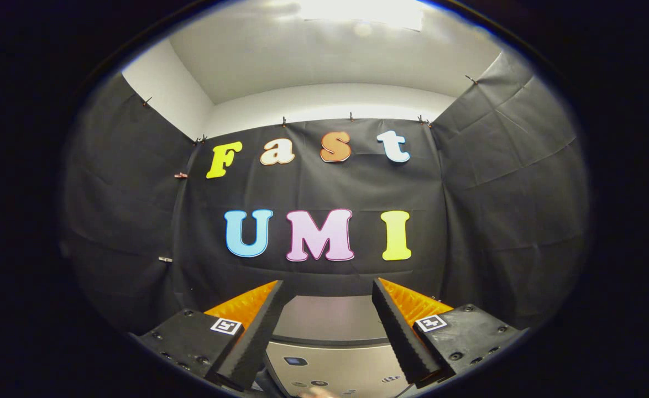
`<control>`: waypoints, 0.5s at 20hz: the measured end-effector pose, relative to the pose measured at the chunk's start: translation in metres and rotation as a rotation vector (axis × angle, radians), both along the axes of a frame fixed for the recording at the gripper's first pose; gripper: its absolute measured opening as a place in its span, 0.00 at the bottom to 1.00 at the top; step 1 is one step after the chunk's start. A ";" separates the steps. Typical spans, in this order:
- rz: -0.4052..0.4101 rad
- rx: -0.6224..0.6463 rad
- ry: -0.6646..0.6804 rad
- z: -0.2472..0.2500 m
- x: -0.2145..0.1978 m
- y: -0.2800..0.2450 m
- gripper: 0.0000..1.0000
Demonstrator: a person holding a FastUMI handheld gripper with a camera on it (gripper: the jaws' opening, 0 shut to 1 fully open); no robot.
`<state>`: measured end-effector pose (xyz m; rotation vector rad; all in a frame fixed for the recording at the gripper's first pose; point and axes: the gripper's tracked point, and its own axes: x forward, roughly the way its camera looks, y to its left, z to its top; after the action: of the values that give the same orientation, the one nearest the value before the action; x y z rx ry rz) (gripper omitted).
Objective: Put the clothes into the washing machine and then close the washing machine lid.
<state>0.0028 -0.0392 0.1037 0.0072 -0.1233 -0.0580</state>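
Observation:
My gripper (pixel 329 290) is open, held level and facing the booth's back wall, with nothing between its fingers. Low down between and beyond the fingers I see the top of a grey washing machine (pixel 330 318). Its rear lid surface lies flat, and a lighter control panel (pixel 330 370) with small buttons and a little display sits nearer to me. Whether the lid is open or shut cannot be told from this angle. A pale sliver, perhaps a fingertip (pixel 319 392), shows just under the panel.
Black cloth walls (pixel 125 221) enclose the booth on the left, back and right, close behind the machine. A white ceiling with a bright light (pixel 363 14) is overhead.

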 end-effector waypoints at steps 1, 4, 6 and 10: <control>-0.007 0.002 -0.008 0.003 -0.003 -0.003 0.98; -0.020 0.014 -0.024 0.005 -0.009 -0.012 0.98; -0.037 0.014 -0.019 0.004 -0.012 -0.017 0.98; -0.038 0.014 -0.018 0.003 -0.012 -0.019 0.98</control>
<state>-0.0087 -0.0581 0.1071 0.0192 -0.1411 -0.0964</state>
